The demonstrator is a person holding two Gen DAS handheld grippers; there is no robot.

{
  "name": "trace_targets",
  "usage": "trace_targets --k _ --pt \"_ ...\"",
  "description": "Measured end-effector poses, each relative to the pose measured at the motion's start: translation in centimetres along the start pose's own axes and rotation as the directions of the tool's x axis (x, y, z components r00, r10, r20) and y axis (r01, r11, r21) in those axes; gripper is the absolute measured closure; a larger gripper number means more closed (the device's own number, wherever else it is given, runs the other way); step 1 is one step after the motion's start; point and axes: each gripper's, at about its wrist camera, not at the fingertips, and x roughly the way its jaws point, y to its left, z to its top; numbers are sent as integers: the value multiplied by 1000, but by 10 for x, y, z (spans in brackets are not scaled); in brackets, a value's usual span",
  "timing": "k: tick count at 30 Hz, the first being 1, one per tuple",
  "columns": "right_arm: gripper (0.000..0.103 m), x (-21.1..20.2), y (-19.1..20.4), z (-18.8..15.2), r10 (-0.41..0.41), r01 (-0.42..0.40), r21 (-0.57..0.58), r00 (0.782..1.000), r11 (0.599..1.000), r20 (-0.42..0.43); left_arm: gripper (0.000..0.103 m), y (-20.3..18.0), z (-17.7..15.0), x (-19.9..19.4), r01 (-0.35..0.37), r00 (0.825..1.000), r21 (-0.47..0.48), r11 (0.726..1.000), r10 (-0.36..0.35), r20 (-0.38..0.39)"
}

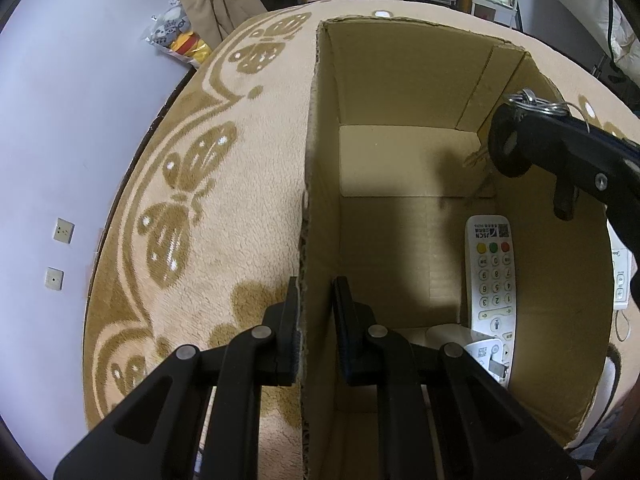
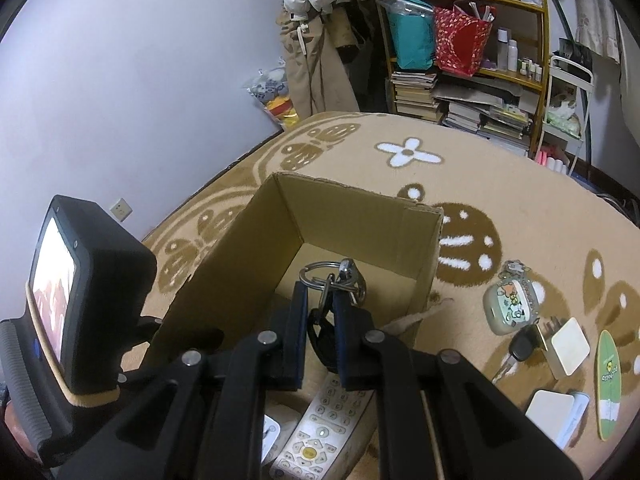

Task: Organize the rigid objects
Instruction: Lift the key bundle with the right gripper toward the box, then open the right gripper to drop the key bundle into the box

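Observation:
An open cardboard box (image 1: 400,80) stands on the patterned rug (image 1: 224,200). My left gripper (image 1: 316,304) straddles the box's left wall, one finger outside and one inside; the outer pad touches it and the inner pad stands a little off. A white remote (image 1: 494,272) lies inside on the box floor, also seen in the right wrist view (image 2: 320,428). My right gripper (image 2: 321,300) is shut on a bunch of keys on rings (image 2: 332,280) and holds it above the box (image 2: 360,216) interior. It shows in the left wrist view (image 1: 516,136) over the right wall.
On the rug right of the box lie an earbud case (image 2: 510,304), a car key (image 2: 520,348), a white charger (image 2: 568,346), a surfboard-shaped tag (image 2: 608,384) and a white block (image 2: 550,408). Shelves with books (image 2: 460,100) stand behind. A wall (image 2: 140,80) is at left.

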Motion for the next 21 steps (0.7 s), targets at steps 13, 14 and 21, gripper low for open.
trace_targets --k 13,14,21 --pt "87 -10 0 0 -5 5 -14 1000 1000 12 88 2 -1 0 20 1000 -19 1000 -20 -4" --pt "87 -14 0 1 -6 7 -18 1000 1000 20 88 3 0 0 24 1000 -20 1000 -24 -5" --pt "45 -40 -14 14 -24 24 8 995 1000 99 88 3 0 0 22 1000 -23 999 -23 -6"
